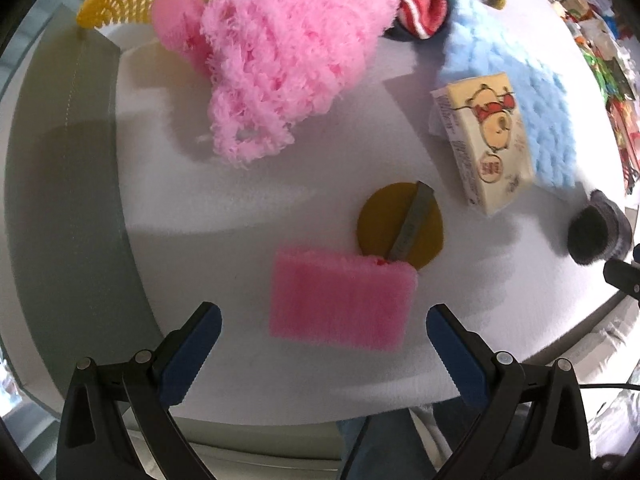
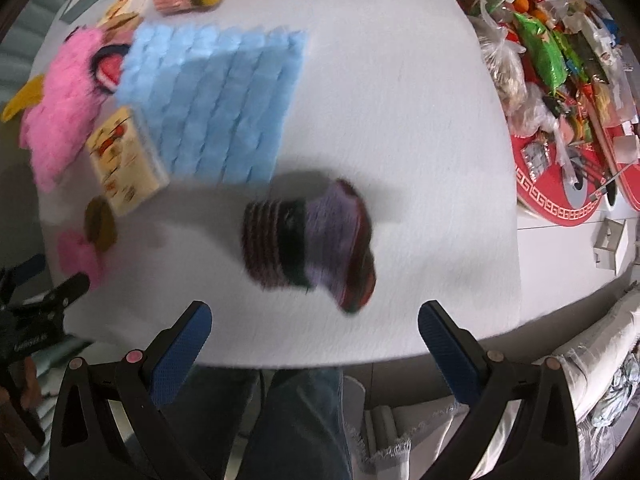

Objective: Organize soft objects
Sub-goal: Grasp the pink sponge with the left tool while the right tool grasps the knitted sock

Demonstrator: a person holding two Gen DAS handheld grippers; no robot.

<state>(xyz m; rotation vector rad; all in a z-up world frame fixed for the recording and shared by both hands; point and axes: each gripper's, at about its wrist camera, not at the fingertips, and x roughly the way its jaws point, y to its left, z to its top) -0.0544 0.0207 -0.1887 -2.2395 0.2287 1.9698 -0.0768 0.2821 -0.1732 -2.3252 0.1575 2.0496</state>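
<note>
Pink sponge (image 1: 340, 300) lies before the left hand-held gripper (image 1: 322, 326), jaws apart; right hand-held gripper (image 2: 314, 326) also apart, facing the striped sock (image 2: 310, 240); next, I think, close on each

My finger pads (image 1: 188, 356) are navy blue. The sponge (image 1: 340, 300) is pink, the fluffy cloth (image 2: 216, 100) pale blue. The rolled sock (image 2: 312, 244) carries maroon, black and lilac stripes.

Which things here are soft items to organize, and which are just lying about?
Job: pink sponge, pink fluffy cloth, blue cloth, striped sock, yellow knit, round pad.

Lying about: tissue pack, snack bags, red trays.
</note>
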